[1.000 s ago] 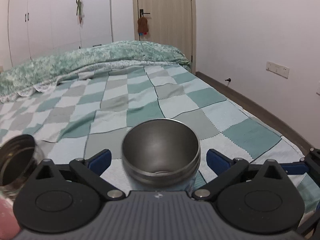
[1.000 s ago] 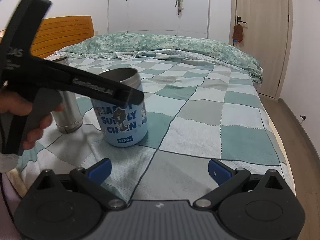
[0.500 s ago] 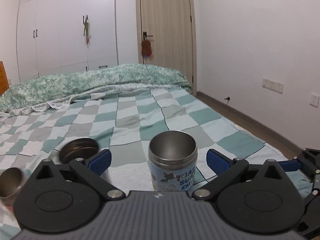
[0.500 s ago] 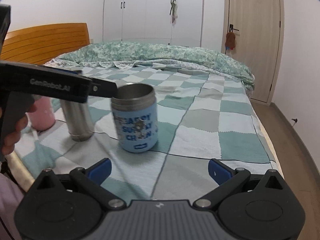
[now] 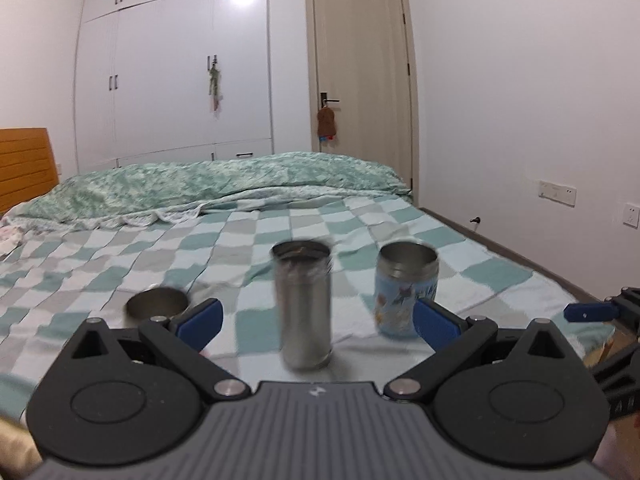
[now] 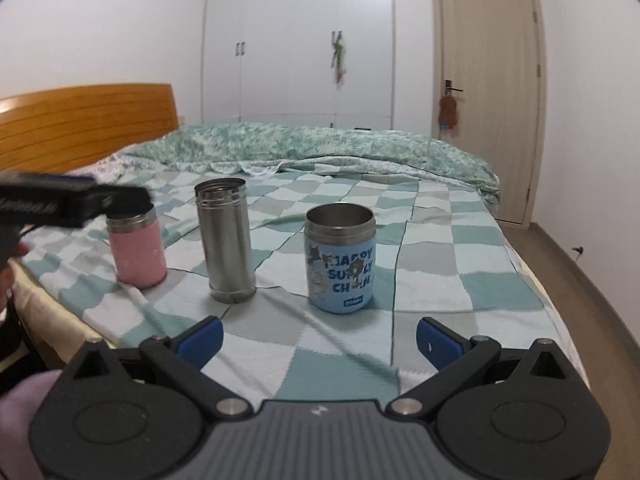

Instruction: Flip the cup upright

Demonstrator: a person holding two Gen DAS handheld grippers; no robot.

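A blue cartoon-print cup (image 6: 340, 258) stands upright on the checked bedspread, mouth up; it also shows in the left wrist view (image 5: 406, 290). My left gripper (image 5: 316, 320) is open and empty, pulled back from the cups, with the tall steel cup between its fingers' line of sight. It shows in the right wrist view (image 6: 76, 202) as a dark blurred bar at the left. My right gripper (image 6: 318, 338) is open and empty, a short way in front of the blue cup.
A tall steel cup (image 6: 226, 240) and a pink cup (image 6: 138, 252) stand upright left of the blue one. The bed edge (image 6: 52, 312) runs at the left, a quilt (image 6: 320, 146) lies at the back, floor (image 6: 580, 280) at the right.
My left gripper has drawn back and swung left away from the blue cup, which stays upright. My right gripper has also backed off a little.
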